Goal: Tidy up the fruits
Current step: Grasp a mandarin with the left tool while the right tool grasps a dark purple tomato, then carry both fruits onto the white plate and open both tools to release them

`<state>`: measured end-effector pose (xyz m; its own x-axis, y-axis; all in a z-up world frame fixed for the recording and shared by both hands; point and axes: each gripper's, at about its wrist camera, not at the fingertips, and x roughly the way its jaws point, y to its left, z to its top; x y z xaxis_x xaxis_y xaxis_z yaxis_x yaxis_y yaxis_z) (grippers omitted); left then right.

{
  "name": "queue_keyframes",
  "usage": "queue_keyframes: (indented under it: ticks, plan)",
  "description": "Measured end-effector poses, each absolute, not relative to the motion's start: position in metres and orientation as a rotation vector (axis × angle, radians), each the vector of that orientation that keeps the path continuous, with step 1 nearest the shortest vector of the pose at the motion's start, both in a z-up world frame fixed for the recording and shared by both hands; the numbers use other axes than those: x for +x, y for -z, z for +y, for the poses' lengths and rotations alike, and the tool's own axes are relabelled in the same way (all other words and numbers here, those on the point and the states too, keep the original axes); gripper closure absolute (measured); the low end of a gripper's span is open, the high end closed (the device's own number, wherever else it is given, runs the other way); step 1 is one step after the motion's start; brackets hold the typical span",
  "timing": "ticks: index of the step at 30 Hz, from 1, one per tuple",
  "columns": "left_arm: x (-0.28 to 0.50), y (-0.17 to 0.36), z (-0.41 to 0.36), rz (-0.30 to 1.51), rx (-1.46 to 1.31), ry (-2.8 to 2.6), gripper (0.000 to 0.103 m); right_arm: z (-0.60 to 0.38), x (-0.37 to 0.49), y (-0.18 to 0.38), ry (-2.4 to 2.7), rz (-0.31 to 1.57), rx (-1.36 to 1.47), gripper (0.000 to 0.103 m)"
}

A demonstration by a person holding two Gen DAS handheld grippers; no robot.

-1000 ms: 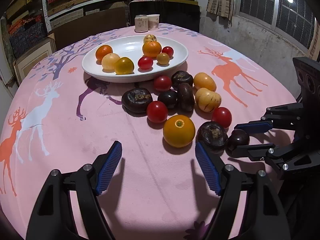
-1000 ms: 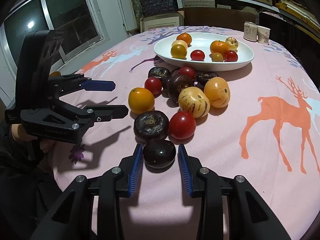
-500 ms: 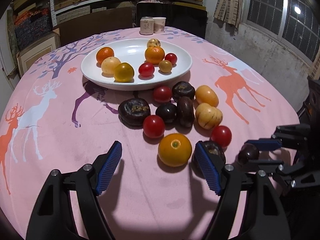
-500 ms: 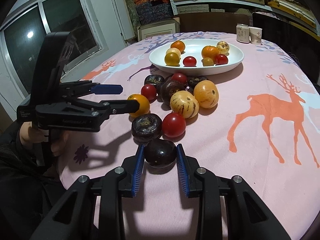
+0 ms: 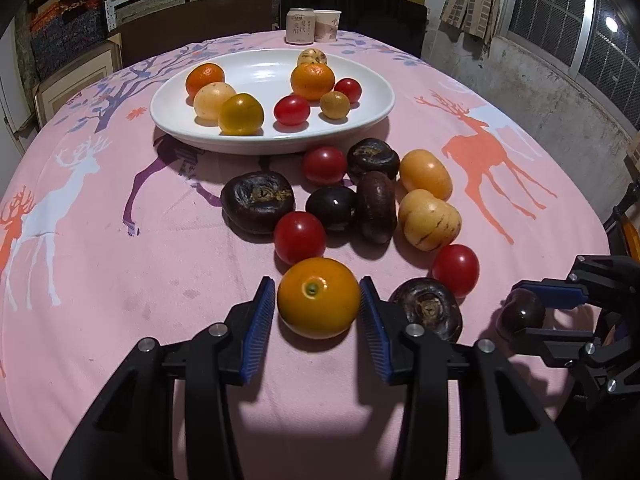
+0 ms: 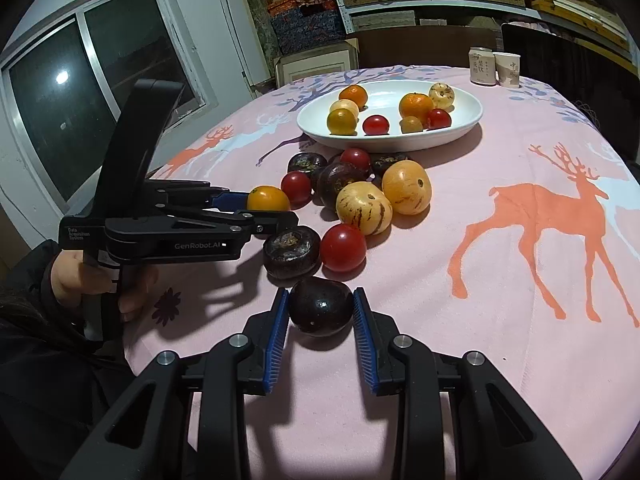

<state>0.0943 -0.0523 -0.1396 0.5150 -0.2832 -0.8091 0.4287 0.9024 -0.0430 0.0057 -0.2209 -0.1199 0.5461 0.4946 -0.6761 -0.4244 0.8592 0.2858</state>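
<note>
My left gripper [image 5: 318, 308] has closed around an orange fruit [image 5: 318, 297] on the pink tablecloth; its blue pads touch both sides. My right gripper [image 6: 320, 314] is shut on a dark purple fruit [image 6: 321, 305], held just above the cloth; it also shows in the left wrist view [image 5: 520, 314]. A white plate [image 5: 368, 120] holding several orange, yellow and red fruits sits further back. Between the plate and the grippers lies a cluster of loose fruit: red tomatoes [image 5: 299, 237], dark purple fruits [image 5: 258, 200] and striped yellow fruits [image 5: 429, 219].
A can [image 5: 300, 26] and a paper cup [image 5: 327, 26] stand at the table's far edge. A dark chair back is behind them. Shelves with boxes line the back wall. A window and concrete wall are to the right in the left wrist view.
My left gripper moved forward and closed from wide open onto the orange fruit. My right gripper closed onto the dark purple fruit and lifted it slightly.
</note>
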Motion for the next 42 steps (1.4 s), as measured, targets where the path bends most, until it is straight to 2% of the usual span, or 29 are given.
queue_keyframes:
  ticks: [7,9,19,24,32,42]
  plan:
    - [0.096,0.139,-0.051,0.931,0.152,0.435,0.061,-0.224,0.004,0.119,-0.542,0.819,0.097,0.071]
    - [0.094,0.139,-0.051,0.927,0.153,0.442,0.066,-0.224,0.005,0.119,-0.541,0.815,0.102,0.071]
    - [0.084,0.133,-0.042,0.894,0.120,0.455,0.066,-0.224,0.004,0.116,-0.537,0.801,0.101,0.071]
    - [0.083,0.113,-0.036,0.850,0.122,0.458,0.066,-0.227,0.015,0.096,-0.529,0.764,0.081,0.071]
    - [0.152,0.080,-0.056,0.835,0.128,0.466,0.066,-0.233,0.104,0.048,-0.455,0.719,0.070,0.071]
    - [0.227,0.113,-0.088,0.917,0.154,0.456,0.066,-0.215,0.203,0.089,-0.397,0.837,-0.029,0.070]
